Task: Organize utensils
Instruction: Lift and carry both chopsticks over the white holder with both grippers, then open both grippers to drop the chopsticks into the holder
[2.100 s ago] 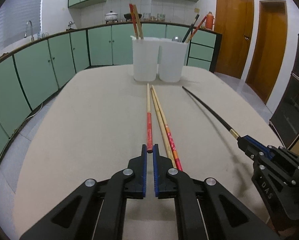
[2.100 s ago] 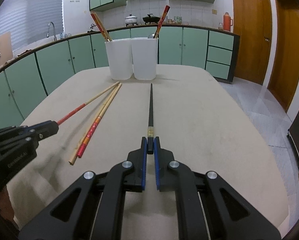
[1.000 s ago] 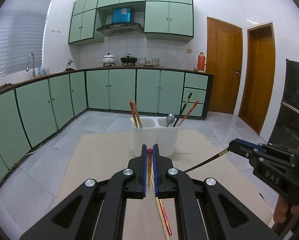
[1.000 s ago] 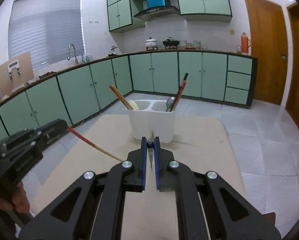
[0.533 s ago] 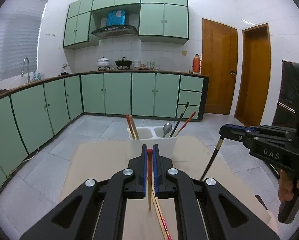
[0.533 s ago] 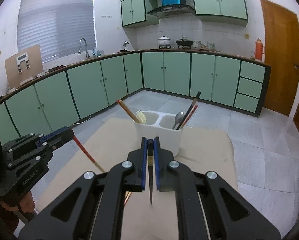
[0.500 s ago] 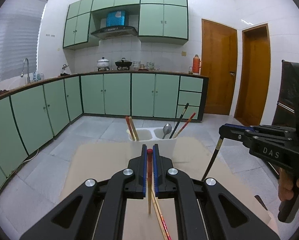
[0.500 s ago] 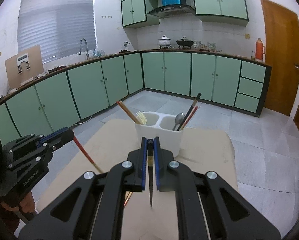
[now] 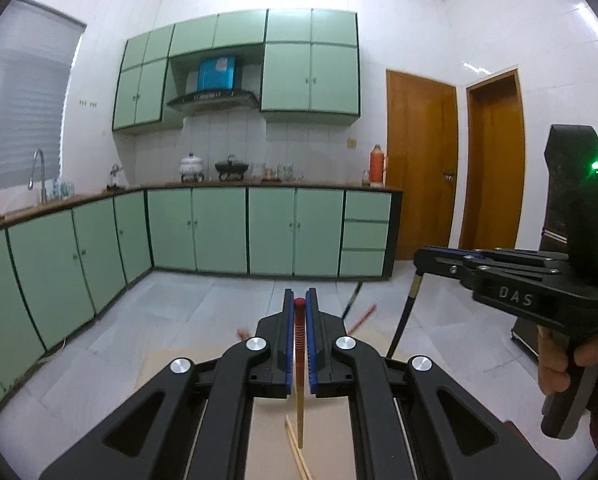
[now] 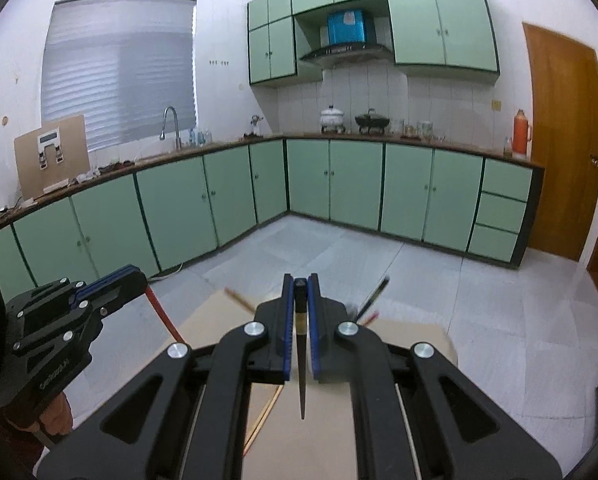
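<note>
In the left wrist view my left gripper (image 9: 299,304) is shut on a red-topped wooden chopstick (image 9: 299,380), which hangs point down over the beige table (image 9: 179,364). At the right edge of that view, the right gripper (image 9: 423,258) carries a black chopstick (image 9: 403,320) hanging down. The right wrist view shows my right gripper (image 10: 299,292) shut on that black chopstick (image 10: 301,376), with the left gripper (image 10: 131,276) to its left holding the red chopstick (image 10: 163,316). The white holder is hidden behind the fingers; only blurred utensil tips (image 10: 375,292) poke out.
Two wooden chopsticks (image 9: 297,452) lie on the table below the left gripper and show again as loose chopsticks (image 10: 265,412). Green cabinets (image 9: 219,232) and tiled floor lie beyond the table's far edge. A person's hand (image 9: 555,364) grips the right handle.
Both grippers have risen with their chopsticks and now stand higher above the table. The white holder has dropped out of sight behind the fingers. The chopsticks now hang almost straight down.
</note>
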Tool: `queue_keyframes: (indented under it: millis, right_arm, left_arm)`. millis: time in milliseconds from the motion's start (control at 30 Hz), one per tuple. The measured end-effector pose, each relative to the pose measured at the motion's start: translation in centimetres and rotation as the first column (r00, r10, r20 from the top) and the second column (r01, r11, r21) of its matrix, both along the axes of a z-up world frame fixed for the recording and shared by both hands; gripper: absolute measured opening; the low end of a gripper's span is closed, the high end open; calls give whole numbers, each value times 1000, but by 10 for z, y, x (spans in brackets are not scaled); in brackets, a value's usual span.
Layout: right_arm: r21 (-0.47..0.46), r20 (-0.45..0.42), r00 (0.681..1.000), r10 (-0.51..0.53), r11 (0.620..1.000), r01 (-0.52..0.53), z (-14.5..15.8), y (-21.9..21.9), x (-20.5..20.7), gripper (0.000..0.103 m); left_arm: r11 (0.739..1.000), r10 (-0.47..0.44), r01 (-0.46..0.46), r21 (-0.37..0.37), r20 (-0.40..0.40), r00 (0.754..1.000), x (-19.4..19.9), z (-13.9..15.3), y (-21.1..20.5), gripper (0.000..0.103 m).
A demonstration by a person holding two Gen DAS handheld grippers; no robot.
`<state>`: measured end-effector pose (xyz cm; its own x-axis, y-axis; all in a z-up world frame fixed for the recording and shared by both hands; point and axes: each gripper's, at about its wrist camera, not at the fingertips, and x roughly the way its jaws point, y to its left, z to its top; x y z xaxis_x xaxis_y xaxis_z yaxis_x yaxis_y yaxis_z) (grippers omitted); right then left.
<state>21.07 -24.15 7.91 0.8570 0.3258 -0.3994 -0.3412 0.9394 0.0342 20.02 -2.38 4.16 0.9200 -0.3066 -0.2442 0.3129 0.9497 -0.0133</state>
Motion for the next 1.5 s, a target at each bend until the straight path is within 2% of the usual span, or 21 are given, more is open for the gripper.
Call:
queue_keyframes:
  millis: [267, 467, 600, 800, 1000, 1100, 1133, 1233, 1333, 1400, 1467, 1500]
  right_arm:
    - [15, 74, 997, -28, 1000, 27, 36, -5, 50, 6]
    - [49, 100, 994, -40, 998, 35, 35, -8, 94, 6]
    - [75, 70, 996, -50, 996, 45, 19, -9, 123, 6]
    - [61, 32, 998, -58, 997, 56, -15, -6, 148, 6]
    - [40, -38, 998, -59, 997, 60, -46, -1, 162, 6]
    - [29, -57, 996, -68, 997, 70, -55, -2, 160, 14]
    - [30, -56, 996, -71, 997, 73, -56, -3, 157, 14]
    - [36, -35, 995, -92, 995, 94, -54, -10, 147, 17]
    - [33, -2, 991, -132, 991, 132, -49, -21, 127, 28]
    - [45, 11, 989, -146, 988, 146, -47, -27, 116, 41]
    - [53, 24, 989, -147, 988, 145, -47, -34, 98, 42]
    - [50, 31, 988, -151, 987, 150, -48, -36, 89, 46]
  left_arm:
    - [1000, 3, -2, -13, 106, 994, 46, 39, -14, 5]
    - [999, 31, -27, -30, 140, 990, 96, 47, -18, 5]
    - [998, 45, -41, -39, 107, 993, 124, 33, -18, 5]
    - [997, 65, -63, -40, 45, 997, 159, 0, -18, 5]
    - [998, 61, -61, -10, -38, 997, 180, -25, -19, 5]
    - [998, 68, -67, 18, -80, 994, 183, -33, -22, 6]
    - [997, 73, -71, 19, -88, 993, 181, -34, -20, 7]
    - [997, 79, -78, 19, -90, 993, 172, -31, -16, 20]
    - [996, 86, -86, 16, -72, 994, 155, -24, -11, 28]
    - [996, 90, -90, 12, -62, 994, 142, -19, -8, 32]
    - [996, 89, -89, 7, -41, 995, 121, -17, -6, 43]
    - [996, 88, -88, 9, -34, 996, 115, -16, -5, 45]
